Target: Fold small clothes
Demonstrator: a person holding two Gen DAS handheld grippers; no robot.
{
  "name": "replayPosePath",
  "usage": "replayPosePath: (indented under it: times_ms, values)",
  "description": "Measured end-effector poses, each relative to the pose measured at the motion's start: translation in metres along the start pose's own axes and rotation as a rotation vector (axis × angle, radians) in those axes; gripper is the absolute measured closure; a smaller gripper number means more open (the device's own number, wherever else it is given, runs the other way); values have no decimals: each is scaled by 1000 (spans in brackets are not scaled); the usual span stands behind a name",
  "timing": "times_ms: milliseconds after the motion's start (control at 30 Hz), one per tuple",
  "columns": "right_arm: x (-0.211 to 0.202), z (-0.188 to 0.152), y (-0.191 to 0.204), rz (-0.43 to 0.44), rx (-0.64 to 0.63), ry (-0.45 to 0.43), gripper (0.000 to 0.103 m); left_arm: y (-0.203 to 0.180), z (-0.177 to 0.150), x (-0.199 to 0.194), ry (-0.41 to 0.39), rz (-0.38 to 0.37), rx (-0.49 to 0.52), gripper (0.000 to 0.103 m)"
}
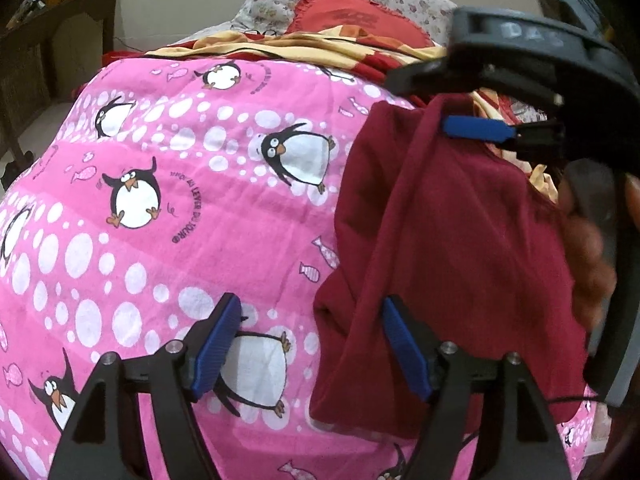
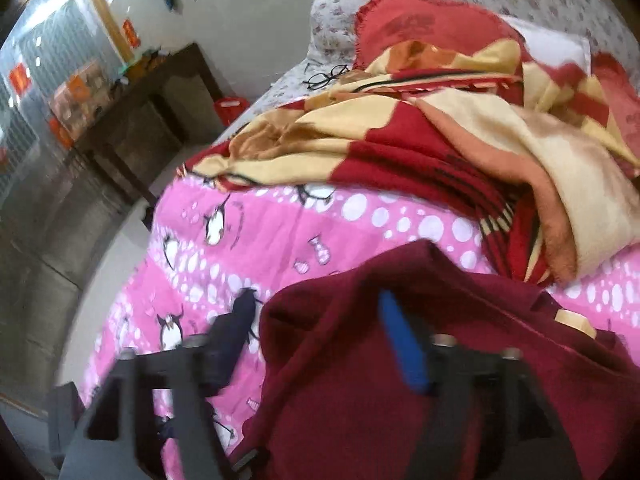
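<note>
A dark maroon garment (image 1: 460, 240) lies rumpled on the pink penguin-print bedsheet (image 1: 180, 184), toward the right. My left gripper (image 1: 312, 344) stands open low over its left edge, the left pad above bare sheet and the right pad above the cloth. My right gripper (image 1: 440, 100) reaches in from the upper right, jaws apart, with the garment's far edge between its fingers. In the right wrist view the right gripper (image 2: 320, 340) is open over the maroon garment (image 2: 400, 400). Its blue pad sits on the cloth and its other finger over the sheet (image 2: 260, 240). Nothing is gripped.
A red and cream blanket (image 2: 420, 140) is heaped behind the garment. Beyond it lie a red heart cushion (image 1: 348, 12) and a floral pillow (image 1: 272, 0). Glasses (image 2: 326, 76) rest near the pillow. A dark wooden table (image 2: 132, 112) stands left of the bed. A hand (image 1: 592, 260) holds the right gripper.
</note>
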State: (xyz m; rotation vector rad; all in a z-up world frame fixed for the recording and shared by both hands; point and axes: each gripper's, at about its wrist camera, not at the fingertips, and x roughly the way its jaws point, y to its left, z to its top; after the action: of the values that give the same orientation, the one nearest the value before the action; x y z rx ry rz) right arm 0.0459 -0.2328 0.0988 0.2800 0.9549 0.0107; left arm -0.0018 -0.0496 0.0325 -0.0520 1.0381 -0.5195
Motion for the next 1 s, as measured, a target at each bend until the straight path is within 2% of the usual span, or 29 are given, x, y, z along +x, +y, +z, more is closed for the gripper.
replayPosePath:
  times_ms: [100,133,200,233,267,333,433,567,733,800,833,933,1000]
  values:
    - [29,-6,28,-98,-113,80,21,0,-2,-2,-2,2,3,26]
    - [41,-10,34,-160,-151,90,21,0,-2,-3,-3,2,7,26]
    - [41,-15,34,-191,-177,45,34,1,-3,-7,-10,2,19,25]
    - [36,-16,29,-190,-164,25,51,1,-3,-9,-14,-1,22,23]
    - [32,-16,23,-170,-145,20,63,1,-2,-9,-26,-10,25,20]
    - [18,-14,2,-54,-62,19,73,-1,-1,-9,-44,-26,31,17]
    - [-1,-14,-17,44,7,-10,75,-9,2,-6,-49,-66,58,16]
    - [-19,-18,-22,102,49,-43,76,-19,6,0,-59,-87,90,15]
    - [-34,-24,-26,132,71,-70,76,-17,16,11,-32,-134,43,16]
    - [-36,-24,-30,139,77,-71,76,-18,17,14,-12,-158,48,33]
    - [-37,-25,-32,142,85,-70,76,-21,18,16,4,-179,53,52]
    - [-35,-27,-41,160,112,-53,75,-30,16,12,-10,-176,80,69]
    - [-36,-27,-44,156,134,-44,68,-37,12,4,-36,-163,113,74]
